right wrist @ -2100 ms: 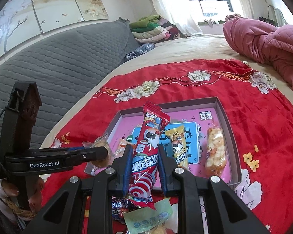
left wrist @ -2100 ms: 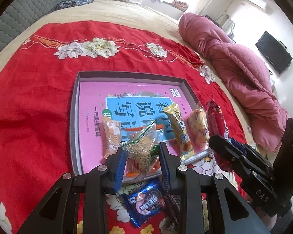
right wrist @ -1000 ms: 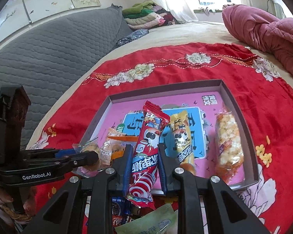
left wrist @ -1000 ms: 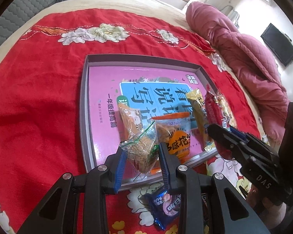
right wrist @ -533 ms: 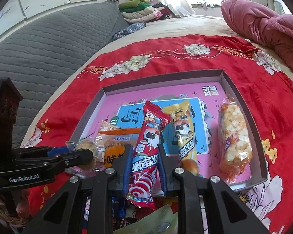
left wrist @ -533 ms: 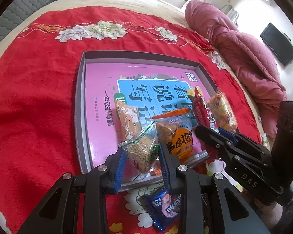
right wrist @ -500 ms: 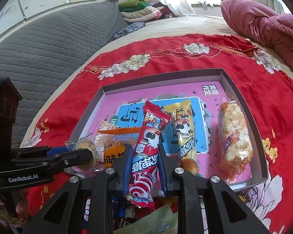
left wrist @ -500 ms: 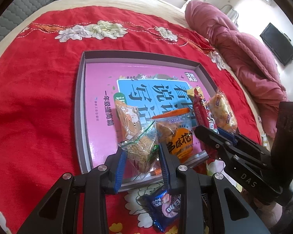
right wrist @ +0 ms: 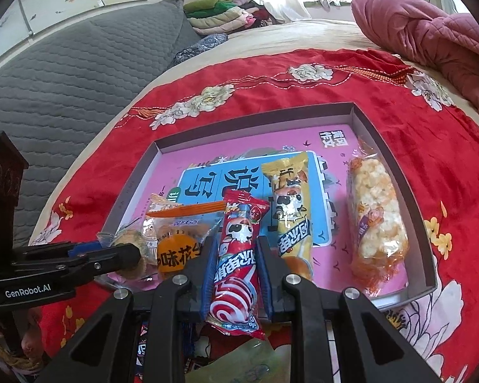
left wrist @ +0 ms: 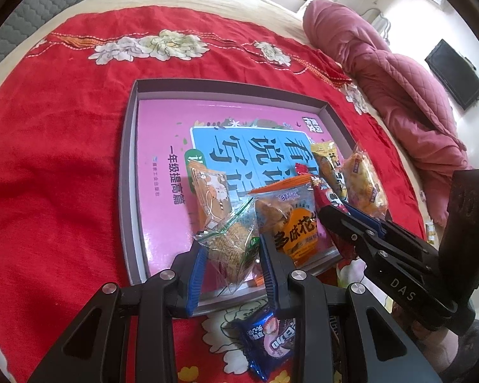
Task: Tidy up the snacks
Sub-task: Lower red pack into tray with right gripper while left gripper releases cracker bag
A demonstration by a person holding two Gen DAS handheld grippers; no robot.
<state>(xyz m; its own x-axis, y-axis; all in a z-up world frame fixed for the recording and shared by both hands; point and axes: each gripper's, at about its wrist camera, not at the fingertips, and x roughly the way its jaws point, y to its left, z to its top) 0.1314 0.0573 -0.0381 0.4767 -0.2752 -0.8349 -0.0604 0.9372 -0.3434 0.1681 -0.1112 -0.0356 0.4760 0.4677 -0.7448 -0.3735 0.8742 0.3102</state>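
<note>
A shallow grey tray (left wrist: 129, 172) with a pink printed floor lies on a red flowered cloth; it also shows in the right wrist view (right wrist: 396, 166). My left gripper (left wrist: 231, 249) is shut on a clear packet of brown biscuits (left wrist: 234, 244), over the tray's near edge. My right gripper (right wrist: 234, 250) is shut on a red and white stick snack (right wrist: 238, 255), over the tray beside the left gripper (right wrist: 134, 257). In the tray lie an orange packet (left wrist: 290, 220), a small cartoon packet (left wrist: 210, 196), a yellow stick snack (right wrist: 292, 207) and a puffed rice bar (right wrist: 375, 220).
A blue cookie packet (left wrist: 268, 341) lies on the cloth just in front of the tray, under my left gripper. A pale green packet (right wrist: 249, 364) lies under my right gripper. A pink quilt (left wrist: 399, 73) is bunched at the right. Grey headboard (right wrist: 64, 73) at the left.
Both grippers have moved forward over the tray's near edge with their snacks held. An orange packet now lies in the tray that was not visible at first.
</note>
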